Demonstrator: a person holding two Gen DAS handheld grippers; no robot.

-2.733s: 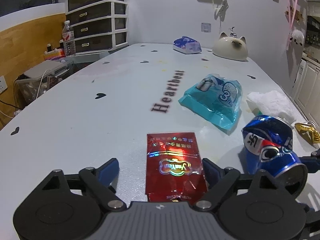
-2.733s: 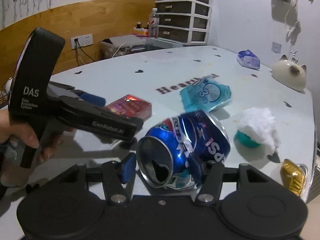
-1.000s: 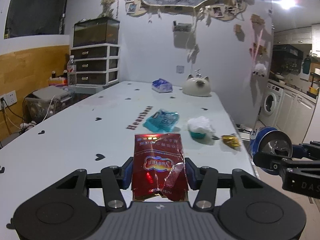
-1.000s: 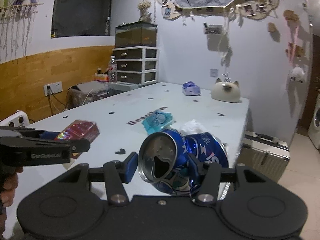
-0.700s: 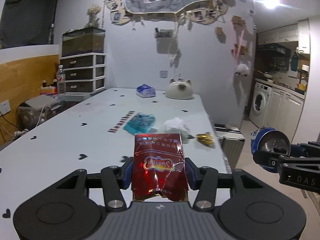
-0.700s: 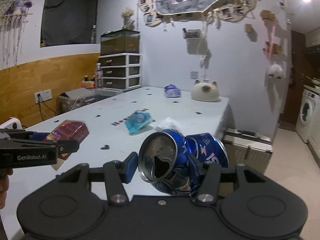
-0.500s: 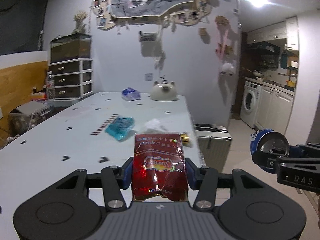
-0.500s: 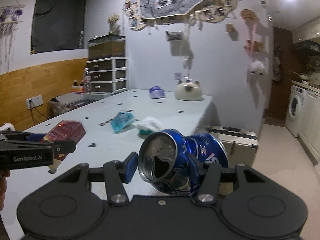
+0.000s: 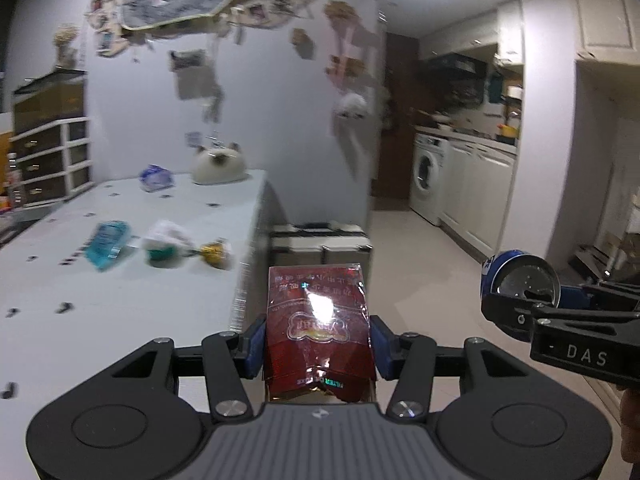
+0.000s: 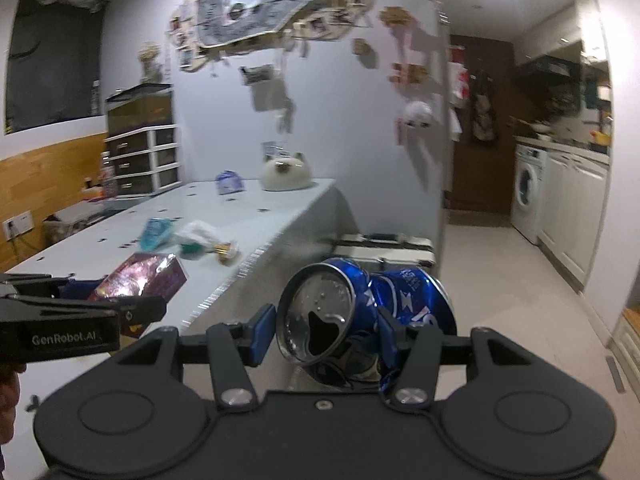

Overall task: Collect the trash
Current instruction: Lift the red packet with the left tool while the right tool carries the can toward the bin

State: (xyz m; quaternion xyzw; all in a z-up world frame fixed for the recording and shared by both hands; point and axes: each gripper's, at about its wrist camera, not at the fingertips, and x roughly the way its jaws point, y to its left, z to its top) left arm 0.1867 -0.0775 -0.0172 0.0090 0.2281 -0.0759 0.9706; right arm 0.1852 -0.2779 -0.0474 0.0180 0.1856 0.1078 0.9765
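Two pieces are collected: my left gripper [image 9: 317, 347] jaws clamp the red packet [image 9: 318, 328], my right gripper [image 10: 326, 332] jaws the crushed can [image 10: 364, 316], both off the tabletop [image 9: 120, 300]. Three scraps remain near its right edge; no bin shows.

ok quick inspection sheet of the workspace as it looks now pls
surface: white table with small dark heart marks
job's things: red packet; crushed blue can
clutter: teal wrapper, white tissue wad, gold wrapper on the table
grippers: left gripper clamps the packet; right gripper clamps the can
cables: nothing seen
surroundings: cat figurine, drawer unit, washing machine, cases on the floor
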